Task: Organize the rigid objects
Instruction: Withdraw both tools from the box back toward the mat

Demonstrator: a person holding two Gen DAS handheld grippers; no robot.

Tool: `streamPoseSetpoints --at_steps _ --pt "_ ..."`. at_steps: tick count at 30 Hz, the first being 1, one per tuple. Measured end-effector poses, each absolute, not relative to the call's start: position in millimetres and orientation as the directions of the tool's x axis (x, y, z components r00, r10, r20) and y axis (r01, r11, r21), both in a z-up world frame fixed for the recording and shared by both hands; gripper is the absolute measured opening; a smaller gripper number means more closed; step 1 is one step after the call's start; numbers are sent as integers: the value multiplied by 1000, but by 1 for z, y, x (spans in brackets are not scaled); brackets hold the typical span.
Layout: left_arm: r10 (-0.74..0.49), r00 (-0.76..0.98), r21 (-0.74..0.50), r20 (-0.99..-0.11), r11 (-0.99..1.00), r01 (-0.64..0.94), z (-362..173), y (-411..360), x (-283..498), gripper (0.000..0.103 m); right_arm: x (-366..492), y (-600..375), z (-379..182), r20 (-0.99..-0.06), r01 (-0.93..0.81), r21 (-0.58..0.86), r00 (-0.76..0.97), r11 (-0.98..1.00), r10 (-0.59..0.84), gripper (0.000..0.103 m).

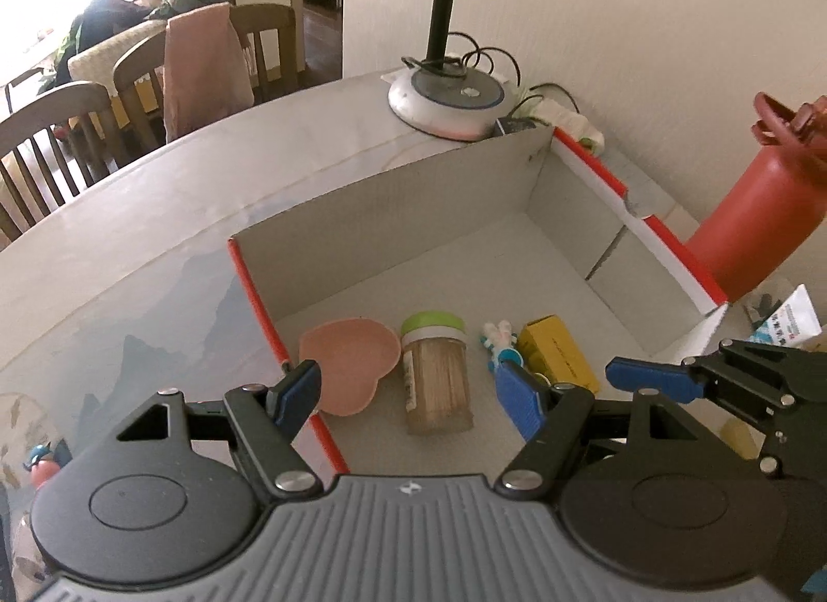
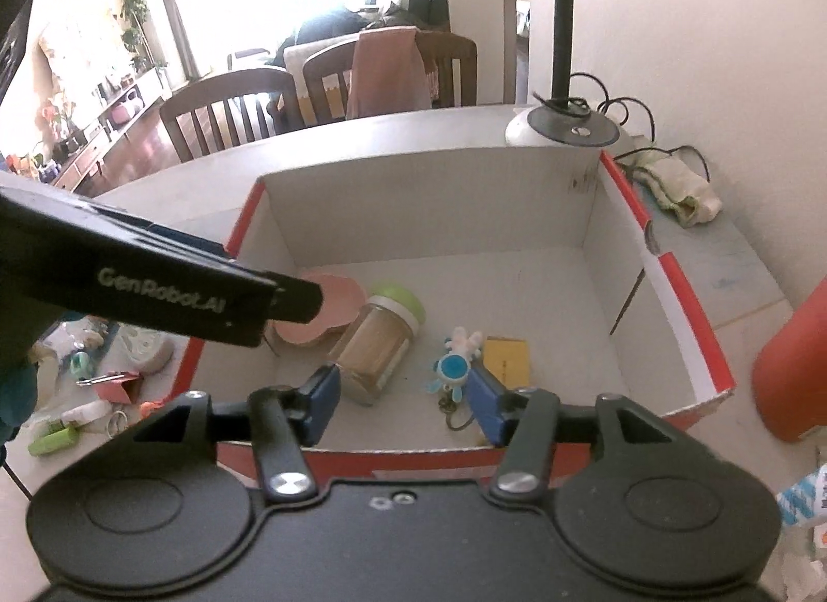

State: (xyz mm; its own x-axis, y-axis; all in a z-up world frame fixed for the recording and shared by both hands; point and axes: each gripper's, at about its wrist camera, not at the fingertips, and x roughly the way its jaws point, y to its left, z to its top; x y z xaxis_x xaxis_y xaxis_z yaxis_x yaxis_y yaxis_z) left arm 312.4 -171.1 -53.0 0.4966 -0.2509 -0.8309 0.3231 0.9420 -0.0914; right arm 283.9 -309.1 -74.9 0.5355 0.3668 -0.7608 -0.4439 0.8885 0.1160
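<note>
the counter (image 1: 155, 219) in a lived-in dining room carries a red-edged cardboard box (image 1: 542, 198), and everything here is read from that box. it sits open-topped near the wall, presumably chosen as the collecting bin because its low walls let a tool come in from above. beyond its far corner stands a lamp base (image 1: 447, 98) with a tangle of cord; just outside its right wall leans a tall red bottle (image 1: 749, 219), which looks like a candidate yet to go in.

along the box's near wall four items lie in a loose row, seemingly packed to one side to leave the far floor free: a pink heart-shaped dish (image 1: 349, 364) toward the left wall, a green-capped toothpick jar (image 1: 437, 379) on its side just beside the dish, then a small blue-and-white figurine keychain (image 2: 455, 366), then a yellow carton (image 1: 558, 356) lying flat.

the left tool (image 1: 413, 392) hovers over the near-left rim, its blue pads spread wide with nothing between them, the jar in the line of its gap. the right tool (image 2: 406, 400) hangs over the near wall, also parted and empty, framing jar and keychain.

outside the box's left wall, small clutter (image 2: 88, 416) lies scattered, too blurred to name; that is probably what remains to sort.
</note>
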Motion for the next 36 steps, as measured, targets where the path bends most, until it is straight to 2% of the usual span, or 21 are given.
streamPoseSetpoints --at_steps 11,23,26,36 --pt "-282 528 -121 -801 940 320 -28 -152 277 74 258 -311 -52 -722 -452 133 565 882 399 66" --pt "-313 572 -164 -758 941 297 0 -118 233 74 228 -306 -32 -683 -461 179 578 869 447 82" --pt "-311 585 -173 -749 944 280 4 -104 221 80 220 -302 -27 -671 -468 185 582 864 459 86" --pt "-292 638 -183 -712 955 233 14 -57 178 81 193 -282 -8 -618 -522 222 578 823 533 94"
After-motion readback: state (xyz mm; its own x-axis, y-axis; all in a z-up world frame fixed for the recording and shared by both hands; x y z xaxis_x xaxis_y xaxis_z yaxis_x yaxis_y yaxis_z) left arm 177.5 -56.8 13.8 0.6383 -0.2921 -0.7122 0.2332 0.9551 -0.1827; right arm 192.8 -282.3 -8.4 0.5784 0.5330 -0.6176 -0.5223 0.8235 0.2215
